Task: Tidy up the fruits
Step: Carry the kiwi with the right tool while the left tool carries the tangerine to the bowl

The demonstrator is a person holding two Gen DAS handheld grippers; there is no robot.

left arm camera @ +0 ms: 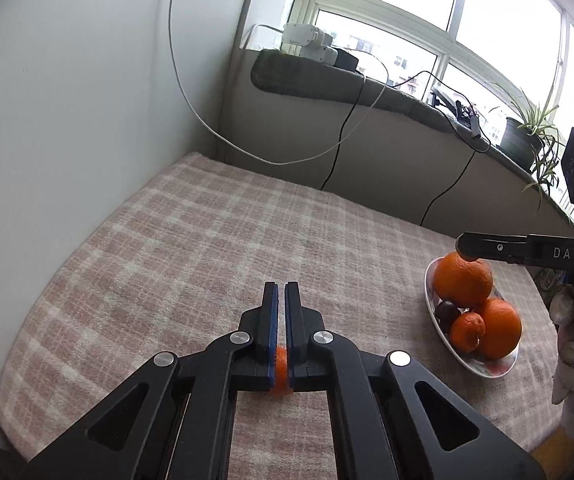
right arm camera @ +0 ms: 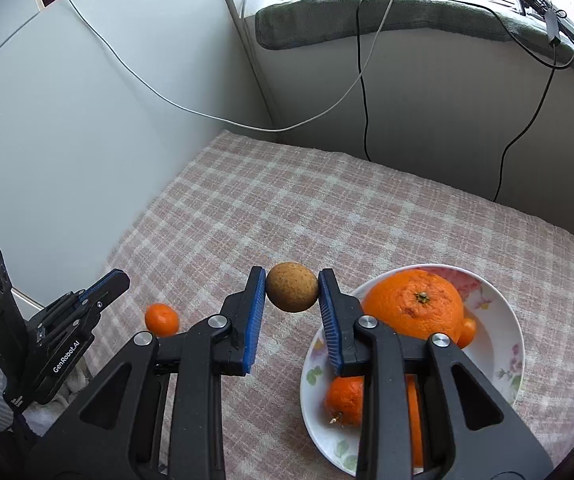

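R gripper (right arm camera: pixel 291 288) clamps round brown speckled fruit (right arm camera: pixel 291 287) above checked cloth (right arm camera: pixel 247 208), beside bowl (right arm camera: pixel 503 344) w/ oranges. L gripper (left arm camera: pixel 281 292) closed, empty.

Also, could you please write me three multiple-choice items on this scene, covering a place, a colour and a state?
1. Where is the small loose orange?
A. on the windowsill
B. outside the plate, beside the left gripper
C. in the plate

2. What colour is the round fruit in the right gripper?
A. green
B. brown
C. red

3. How are the left gripper's jaws?
A. wide open
B. clamped on the plate rim
C. shut, empty

Answers:
1 B, it lies on the checked cloth.
2 B, tan-brown skin shows between the blue pads.
3 C, the fingers meet, gripping nothing.
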